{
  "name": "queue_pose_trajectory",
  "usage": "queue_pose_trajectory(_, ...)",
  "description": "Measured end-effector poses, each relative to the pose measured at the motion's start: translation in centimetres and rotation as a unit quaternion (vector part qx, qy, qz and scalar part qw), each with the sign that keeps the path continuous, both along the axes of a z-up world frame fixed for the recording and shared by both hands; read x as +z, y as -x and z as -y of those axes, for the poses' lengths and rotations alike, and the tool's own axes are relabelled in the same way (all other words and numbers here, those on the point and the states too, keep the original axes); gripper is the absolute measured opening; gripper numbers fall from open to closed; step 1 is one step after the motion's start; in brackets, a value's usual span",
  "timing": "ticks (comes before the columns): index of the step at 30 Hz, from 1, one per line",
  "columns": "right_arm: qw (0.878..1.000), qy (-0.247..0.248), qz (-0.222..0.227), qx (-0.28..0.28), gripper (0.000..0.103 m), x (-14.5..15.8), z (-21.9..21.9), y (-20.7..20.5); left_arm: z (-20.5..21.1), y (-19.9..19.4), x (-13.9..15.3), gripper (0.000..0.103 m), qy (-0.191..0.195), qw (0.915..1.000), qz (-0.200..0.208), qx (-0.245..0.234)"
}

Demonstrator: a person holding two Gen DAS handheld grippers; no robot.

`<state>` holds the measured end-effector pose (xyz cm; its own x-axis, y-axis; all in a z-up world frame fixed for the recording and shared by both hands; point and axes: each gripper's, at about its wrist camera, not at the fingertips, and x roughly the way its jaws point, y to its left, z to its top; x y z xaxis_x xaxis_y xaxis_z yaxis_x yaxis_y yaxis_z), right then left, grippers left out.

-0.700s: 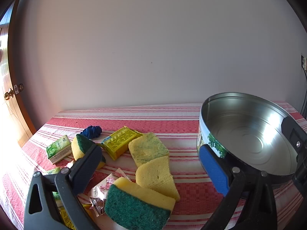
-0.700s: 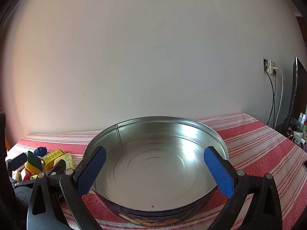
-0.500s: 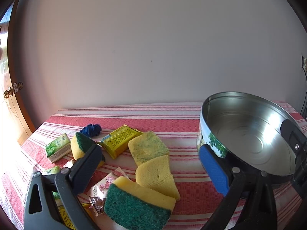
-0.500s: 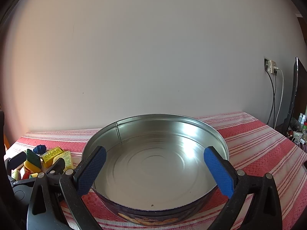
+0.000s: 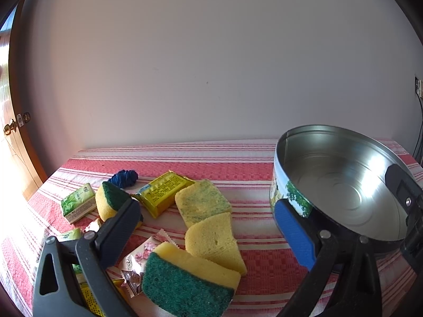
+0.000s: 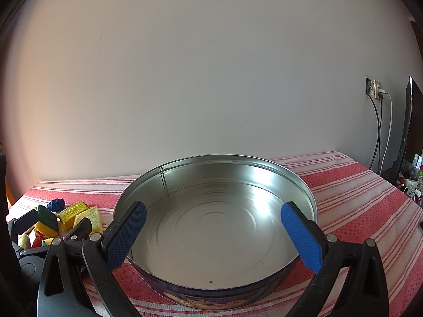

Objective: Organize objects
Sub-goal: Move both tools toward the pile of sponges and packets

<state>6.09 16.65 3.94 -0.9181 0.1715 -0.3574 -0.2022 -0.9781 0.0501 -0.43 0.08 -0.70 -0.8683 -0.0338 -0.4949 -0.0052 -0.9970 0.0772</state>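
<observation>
I see the striped tablecloth (image 6: 351, 185) under everything, and on it the round metal tin (image 6: 219, 219), my landmark. My right view looks straight into the tin and also catches wall cables and a dark screen off to the tin's right (the left view misses those). My left view shows the clutter left of the tin: a green-topped sponge (image 5: 189, 274) nearest, yellow sponges (image 5: 208, 235), a yellow packet (image 5: 164, 191), a blue bundle (image 5: 124, 178). The right gripper (image 6: 214, 235) stands wide above the tin, holding nothing. The left gripper (image 5: 206, 235) is wide too, over the sponges, gripping nothing.
</observation>
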Motion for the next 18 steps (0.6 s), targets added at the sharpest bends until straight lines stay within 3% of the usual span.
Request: queue_pose_trajectory(18,1.000,0.001,0.007,-0.003,0.103,0.03,0.45,0.43,0.11,0.26,-0.21,0.103,-0.007,0.9999,0.010,-0.006)
